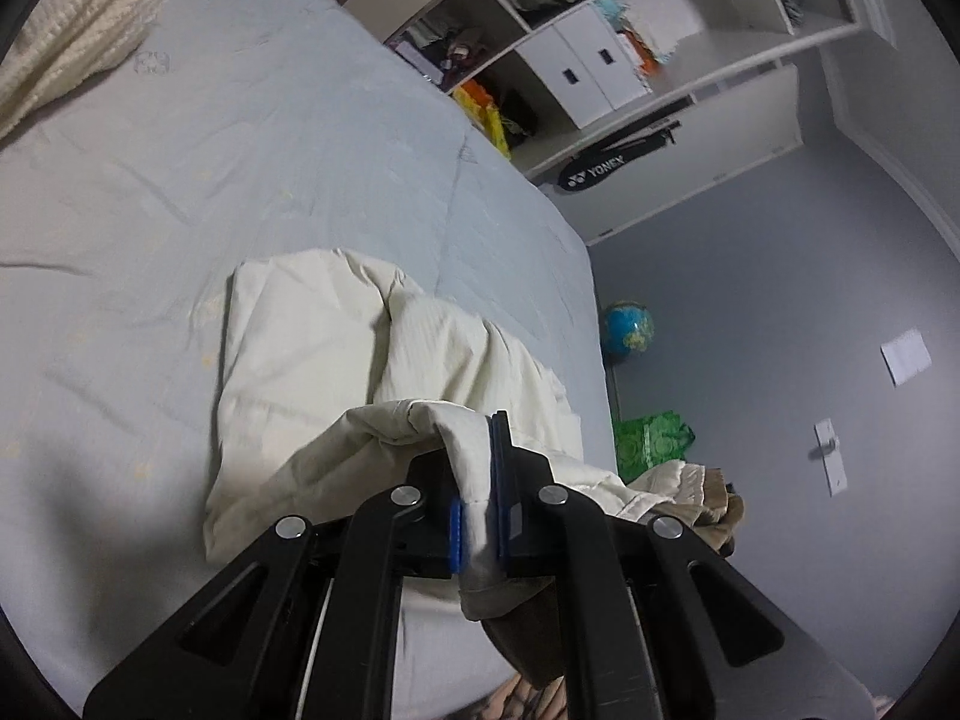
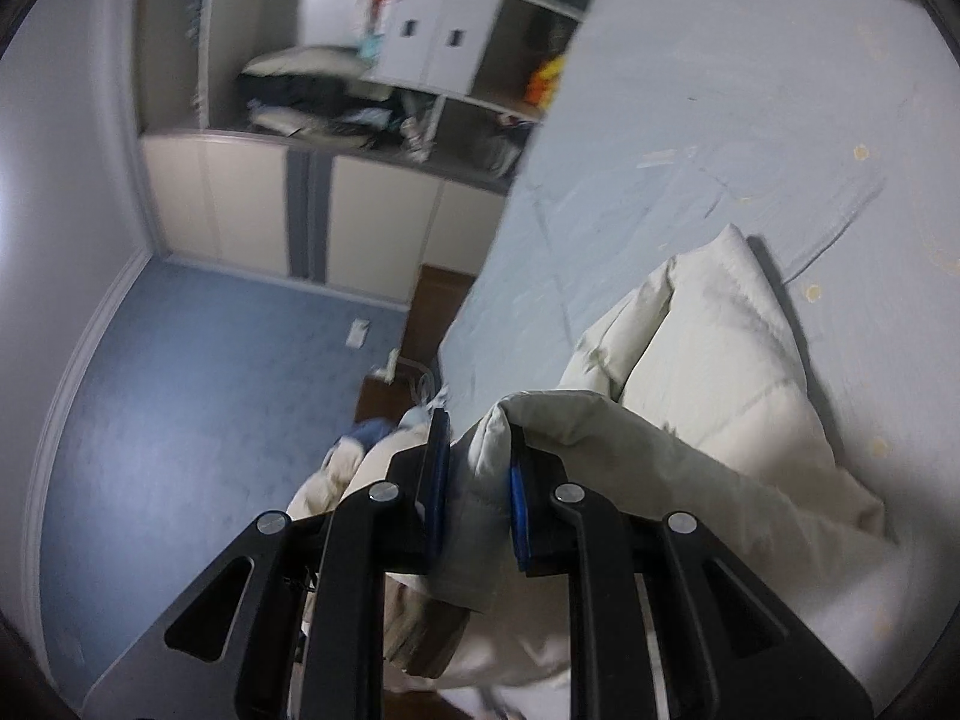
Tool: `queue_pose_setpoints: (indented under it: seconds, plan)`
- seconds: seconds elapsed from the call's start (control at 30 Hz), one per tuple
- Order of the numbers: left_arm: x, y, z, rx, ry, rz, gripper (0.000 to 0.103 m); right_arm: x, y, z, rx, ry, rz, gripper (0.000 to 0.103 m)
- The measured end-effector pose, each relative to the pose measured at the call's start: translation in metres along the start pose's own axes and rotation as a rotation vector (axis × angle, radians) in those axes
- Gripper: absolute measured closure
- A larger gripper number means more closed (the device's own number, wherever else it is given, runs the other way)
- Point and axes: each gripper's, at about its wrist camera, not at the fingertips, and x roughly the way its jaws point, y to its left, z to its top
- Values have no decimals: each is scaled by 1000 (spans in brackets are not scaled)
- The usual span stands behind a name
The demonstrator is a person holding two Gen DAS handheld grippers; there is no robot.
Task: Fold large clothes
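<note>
The left gripper (image 1: 480, 498) is clamped on a hemmed edge of the cream garment (image 1: 312, 348), and the right gripper (image 2: 477, 498) pinches a thicker bunched fold of the same cloth, likely so both ends lift together for a fold. From each pair of jaws the garment runs forward and drapes onto the pale blue bed (image 1: 240, 150) near its edge, shelves (image 1: 600, 60) standing beyond.

Bed (image 1: 180, 180) beyond garment (image 1: 312, 348) bare; shelf unit (image 1: 600, 60) flanks edge.
</note>
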Motion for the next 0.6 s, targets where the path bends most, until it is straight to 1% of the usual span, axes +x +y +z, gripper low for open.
queue_pose_setpoints:
  seconds: [0.13,0.2,0.3,0.37,0.43,0.53,0.6]
  plan:
    - [45,24,37,-85,23,44,94,35,-23,19,85,-32,-73,89]
    - [65,34,50,-116,38,69,94,54,-39,29,133,-49,-125,89]
    - [100,54,68,-160,66,132,93,72,-59,37,174,-67,-185,89]
    - [120,68,73,-182,86,166,93,81,-72,42,191,-73,-224,89]
    - [136,82,75,-216,94,171,92,88,-83,44,209,-77,-242,89]
    - [146,96,73,-255,92,175,91,96,-89,44,197,-79,-260,89]
    - [150,101,69,-270,94,183,91,98,-92,44,202,-81,-257,89]
